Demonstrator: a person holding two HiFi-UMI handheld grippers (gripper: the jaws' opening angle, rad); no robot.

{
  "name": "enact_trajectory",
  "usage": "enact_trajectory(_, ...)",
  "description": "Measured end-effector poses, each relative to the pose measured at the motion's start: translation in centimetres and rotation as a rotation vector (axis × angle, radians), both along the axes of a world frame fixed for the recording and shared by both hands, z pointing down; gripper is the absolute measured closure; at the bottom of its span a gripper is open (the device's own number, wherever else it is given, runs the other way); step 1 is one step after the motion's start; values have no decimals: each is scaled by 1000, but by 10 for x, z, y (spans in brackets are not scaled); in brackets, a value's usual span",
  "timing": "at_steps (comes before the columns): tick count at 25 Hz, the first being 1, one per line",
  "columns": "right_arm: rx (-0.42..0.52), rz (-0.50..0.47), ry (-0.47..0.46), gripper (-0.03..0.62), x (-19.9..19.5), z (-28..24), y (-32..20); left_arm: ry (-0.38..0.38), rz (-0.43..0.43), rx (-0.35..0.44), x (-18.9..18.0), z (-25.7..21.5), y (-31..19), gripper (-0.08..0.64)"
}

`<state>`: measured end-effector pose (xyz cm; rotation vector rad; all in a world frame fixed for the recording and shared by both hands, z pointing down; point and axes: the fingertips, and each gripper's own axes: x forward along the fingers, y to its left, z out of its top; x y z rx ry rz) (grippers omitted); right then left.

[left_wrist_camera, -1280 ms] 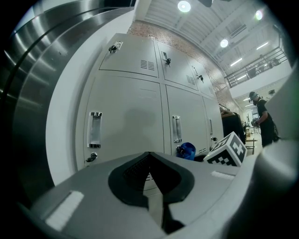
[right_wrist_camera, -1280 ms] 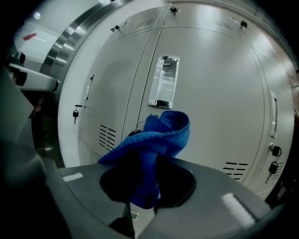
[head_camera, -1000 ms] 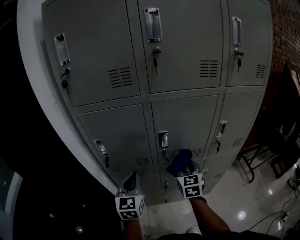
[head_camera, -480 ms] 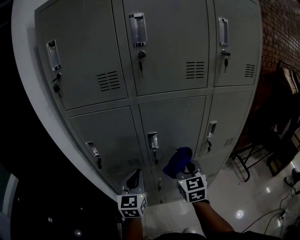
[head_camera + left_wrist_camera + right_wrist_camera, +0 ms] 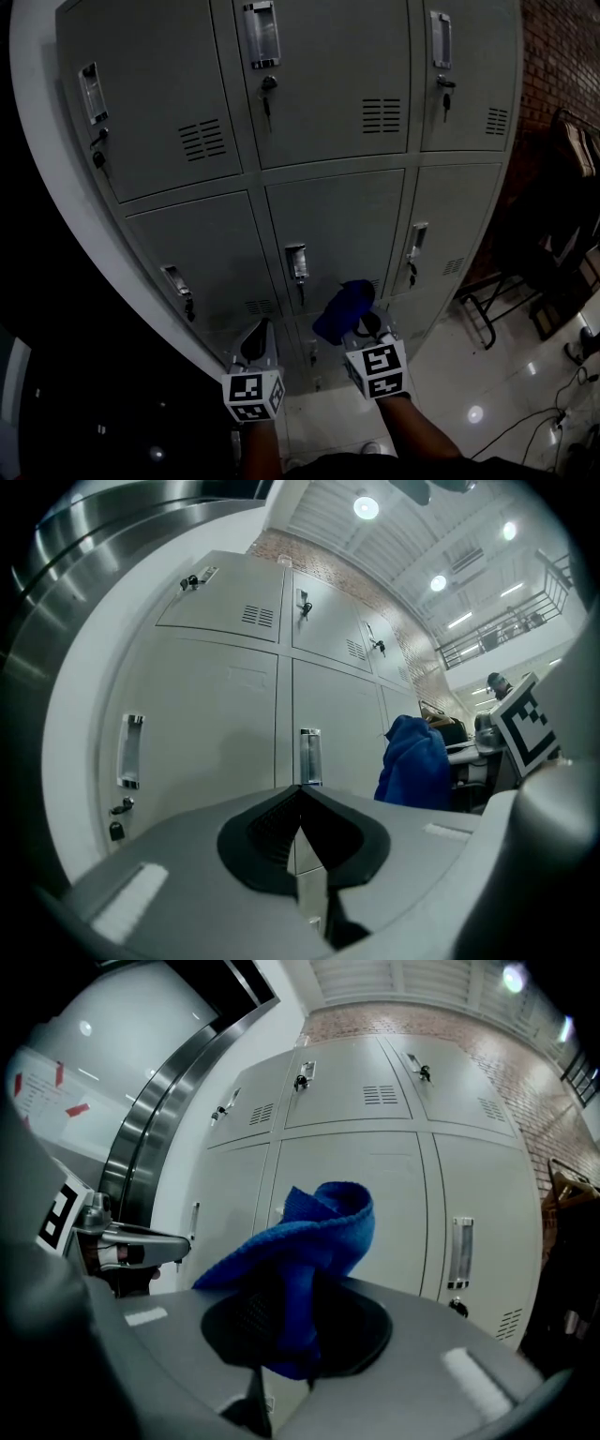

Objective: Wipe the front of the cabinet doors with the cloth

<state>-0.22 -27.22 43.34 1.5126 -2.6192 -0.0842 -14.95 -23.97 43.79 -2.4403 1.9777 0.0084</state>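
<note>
At the bottom centre of the head view, the right gripper (image 5: 364, 328) is clenched on a blue cloth (image 5: 341, 307). The cloth bunches above its jaws, in front of the lower middle of the grey cabinet doors (image 5: 328, 216). Whether it touches the metal cannot be told from here. Just left of it, the left gripper (image 5: 255, 339) points at the same doors.

In the left gripper view, low in the middle, that gripper's jaws meet tip to tip with nothing between them. It looks like a spare tool kept out of the way. The cloth (image 5: 412, 761) shows right of centre as a dark blue fold.

In the right gripper view the cloth (image 5: 319, 1232) fills the centre. Its lower fold is pinched between the jaws and the rest stands up in a loose curl. That likely puts fabric, not gripper, first against the door. It looks thick, with a fine ribbed weave. Behind it, at the right, is a recessed handle (image 5: 459, 1252).
</note>
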Motion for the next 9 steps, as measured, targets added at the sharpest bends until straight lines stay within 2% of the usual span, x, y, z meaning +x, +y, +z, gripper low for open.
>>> enact_trajectory(9,10,-9,2,523,-1,-1,7,-12,15,-4,11,-1,5,543)
